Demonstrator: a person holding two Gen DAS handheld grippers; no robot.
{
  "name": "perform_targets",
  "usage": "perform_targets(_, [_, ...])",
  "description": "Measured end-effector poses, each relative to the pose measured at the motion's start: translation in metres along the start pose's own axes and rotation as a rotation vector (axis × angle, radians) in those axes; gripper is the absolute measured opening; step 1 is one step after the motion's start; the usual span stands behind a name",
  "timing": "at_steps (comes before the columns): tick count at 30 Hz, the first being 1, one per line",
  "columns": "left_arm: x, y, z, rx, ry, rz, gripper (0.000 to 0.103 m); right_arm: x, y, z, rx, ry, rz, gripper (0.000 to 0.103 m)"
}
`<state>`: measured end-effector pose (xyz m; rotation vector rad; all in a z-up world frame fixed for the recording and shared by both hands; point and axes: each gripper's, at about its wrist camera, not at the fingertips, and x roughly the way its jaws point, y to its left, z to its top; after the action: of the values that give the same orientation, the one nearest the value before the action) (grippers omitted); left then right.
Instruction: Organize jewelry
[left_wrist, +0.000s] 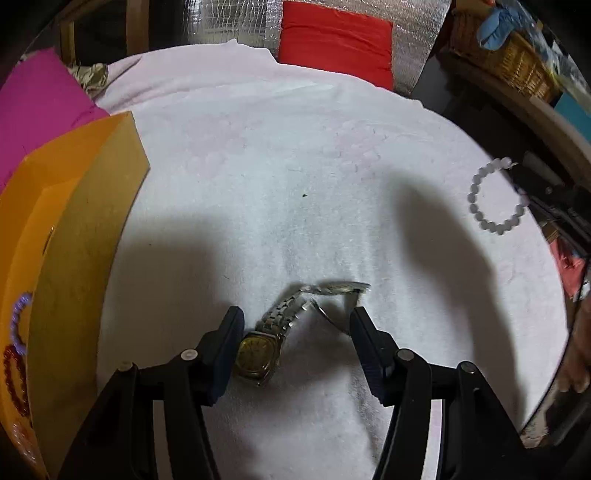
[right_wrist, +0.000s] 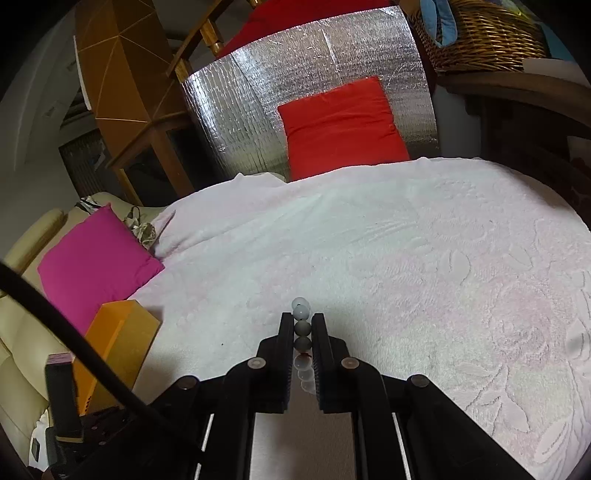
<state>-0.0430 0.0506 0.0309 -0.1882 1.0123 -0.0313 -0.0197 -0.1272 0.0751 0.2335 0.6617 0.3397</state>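
In the left wrist view a gold-faced wristwatch (left_wrist: 258, 356) with a silver metal band lies on the white towel (left_wrist: 295, 184). My left gripper (left_wrist: 295, 321) is open, its fingers on either side of the watch; the left finger touches the watch case. A white bead bracelet (left_wrist: 495, 197) hangs at the right, held by my right gripper. In the right wrist view my right gripper (right_wrist: 302, 319) is shut on that bead bracelet (right_wrist: 302, 325), above the towel (right_wrist: 406, 258). An orange box (left_wrist: 55, 258) at the left holds purple and red bracelets (left_wrist: 16, 332).
A magenta cushion (left_wrist: 37, 107) lies behind the orange box (right_wrist: 118, 343). A red cushion (right_wrist: 343, 125) leans on a silver foil panel behind the table. A wicker basket (right_wrist: 480, 33) sits at the far right. A black cable (right_wrist: 74, 339) crosses the left.
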Motion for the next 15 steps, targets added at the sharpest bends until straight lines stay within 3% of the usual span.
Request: perform_targets(15, [0.005,-0.013,-0.004,0.064,-0.01,-0.013,0.064,0.005,0.001,-0.002,-0.003,0.011,-0.011,0.011])
